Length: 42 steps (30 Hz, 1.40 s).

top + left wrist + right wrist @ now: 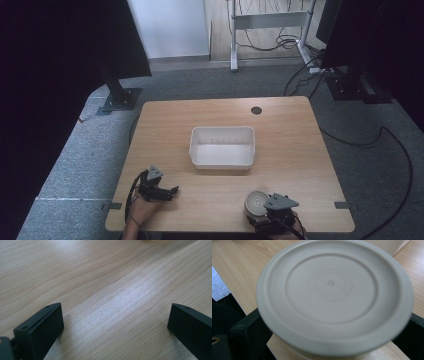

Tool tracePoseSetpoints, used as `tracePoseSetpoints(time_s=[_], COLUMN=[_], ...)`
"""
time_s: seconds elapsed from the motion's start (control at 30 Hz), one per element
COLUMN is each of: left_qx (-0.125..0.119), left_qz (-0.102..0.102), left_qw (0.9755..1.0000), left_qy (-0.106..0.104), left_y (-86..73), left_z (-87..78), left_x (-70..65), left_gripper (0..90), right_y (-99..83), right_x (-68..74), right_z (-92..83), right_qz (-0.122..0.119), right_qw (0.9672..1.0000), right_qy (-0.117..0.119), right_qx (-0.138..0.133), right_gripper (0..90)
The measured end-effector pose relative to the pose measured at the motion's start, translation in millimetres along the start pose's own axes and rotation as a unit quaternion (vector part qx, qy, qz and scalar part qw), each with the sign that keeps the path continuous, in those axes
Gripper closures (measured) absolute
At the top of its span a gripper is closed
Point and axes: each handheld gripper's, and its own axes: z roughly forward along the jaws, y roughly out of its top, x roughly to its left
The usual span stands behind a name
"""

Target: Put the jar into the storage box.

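**Round container between the black jaws**

A grey-white round container (pixel 334 295) with a ringed, embossed face is sitting between the right gripper (pixel 332 340)'s two jaws, looming near over the wooden table (pixel 239 267), whose near edge is showing at left.

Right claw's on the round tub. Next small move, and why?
Probably lift the tub and carry it forward toward the white bin: the right claw straddles it at the table's near edge, the bin sits empty mid-table, and the left claw is open, idle.

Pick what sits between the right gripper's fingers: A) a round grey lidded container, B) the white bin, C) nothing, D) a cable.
A: the right gripper has its fingers on either side of the round grey lidded container, near the table's front edge.
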Motion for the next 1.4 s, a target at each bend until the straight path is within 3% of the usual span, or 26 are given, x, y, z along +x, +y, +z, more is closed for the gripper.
tracePoseSetpoints(time_s=[0.17, 0.67, 1.4], left_qx=[0.000, 0.000, 0.000], left_qz=[0.000, 0.000, 0.000], left_qw=[1.0000, 1.0000, 1.0000], left_qy=[0.000, 0.000, 0.000], left_y=[0.0, 0.0, 0.0], left_z=[0.0, 0.0, 0.0], left_x=[0.0, 0.0, 0.0], left_gripper=[0.1, 0.0, 0.0], right_y=[1.6, 4.9, 33.3], right_x=[0.7, 8.1, 1.6], right_z=[3.3, 2.1, 10.6], right_qz=[0.000, -0.003, -0.009], right_qw=[1.0000, 0.9994, 0.9990], right_qy=[-0.001, -0.035, -0.040], right_qx=[0.004, -0.001, -0.018], right_gripper=[8.2, 9.4, 9.4])
